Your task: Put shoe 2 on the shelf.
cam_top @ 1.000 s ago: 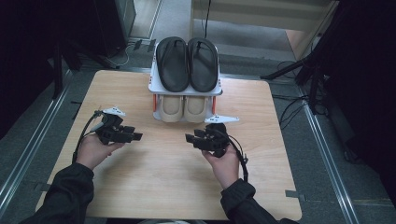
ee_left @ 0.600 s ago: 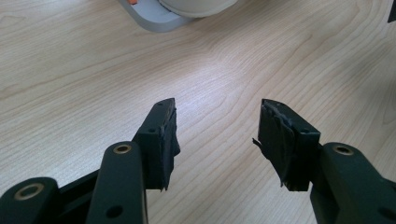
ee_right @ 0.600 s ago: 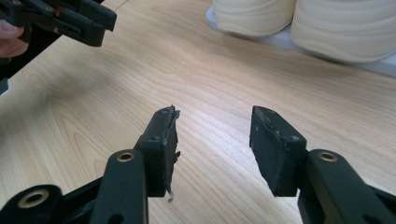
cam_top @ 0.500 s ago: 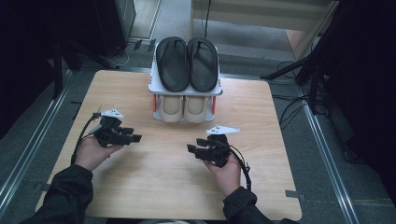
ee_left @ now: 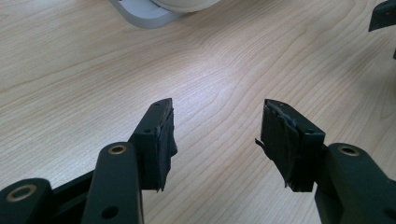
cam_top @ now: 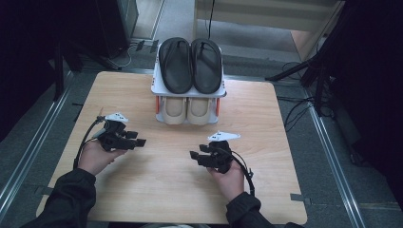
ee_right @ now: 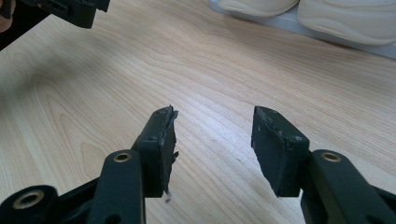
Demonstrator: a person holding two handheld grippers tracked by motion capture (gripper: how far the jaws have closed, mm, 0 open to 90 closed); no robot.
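High view: shoe rack (cam_top: 164, 90) between claws.

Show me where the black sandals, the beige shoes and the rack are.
black sandals (cam_top: 191, 65), high view, inner edge of the left sandal's sole.
beige shoes (cam_top: 187, 109), high view, the left shoe's toe.
rack (cam_top: 155, 89), high view, top shelf's left front corner.

Place: looked like a lab.
Signs: bare table (cam_top: 142, 95), floor cables (cam_top: 294, 111), metal rails (cam_top: 332, 156).
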